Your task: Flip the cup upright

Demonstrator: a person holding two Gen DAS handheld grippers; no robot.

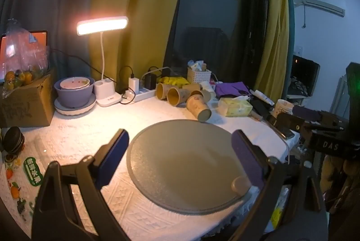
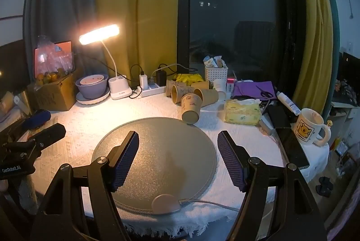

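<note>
While cup (image 2: 190, 108) lies sideways, grippers apart

Brown paper cup (image 1: 199, 106) (image 2: 191, 107) with a little cartoon print on the side, lying tipped over on the white-clothed counter (image 1: 90, 128) (image 2: 90, 115). Base pointing toward the cameras and slightly down, open mouth facing away toward the back. Sitting just past the far rim of the round grey mat (image 1: 186, 164) (image 2: 157, 151), right beside it or maybe touching, hard to tell. Closest one of a small bunch of similar cups (image 1: 173, 92) (image 2: 180, 89) also lying on their sides just behind it. Looks empty and undamaged, not squashed.
</note>
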